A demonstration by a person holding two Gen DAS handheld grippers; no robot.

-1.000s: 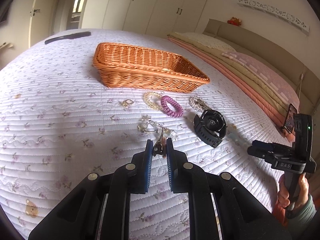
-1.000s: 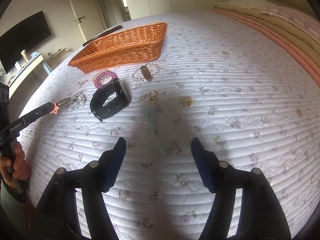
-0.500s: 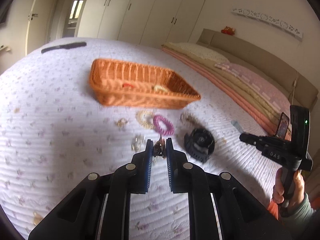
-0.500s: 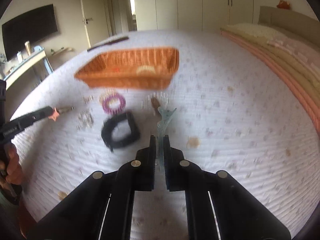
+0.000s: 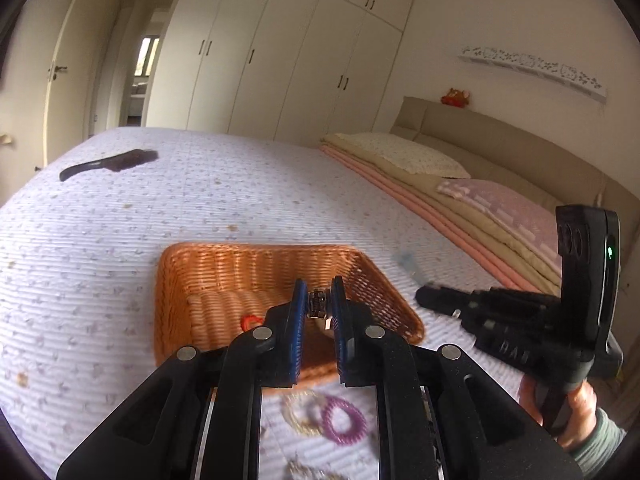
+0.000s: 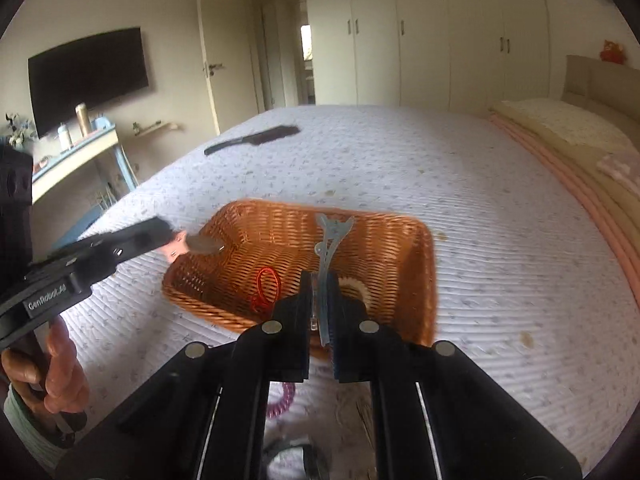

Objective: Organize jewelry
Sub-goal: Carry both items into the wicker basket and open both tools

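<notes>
Both our grippers had swung up over the basket (image 5: 176, 300): left gripper (image 5: 318, 300) pinched nearly closed on a small metal clip (image 5: 318, 308), right gripper (image 6: 320, 300) clamped on the blue hair clip (image 6: 330, 240). Release looked close.

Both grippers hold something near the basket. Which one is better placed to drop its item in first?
Probably the right gripper: its clip hangs over the basket interior; the left gripper is at the rim.

- A home bedroom is showing: a wide bed (image 5: 240, 200) is lying under a quilt.
- Tall wardrobes (image 5: 288, 52) are lining the wall.
- A television (image 6: 88, 76) is hanging opposite.
</notes>
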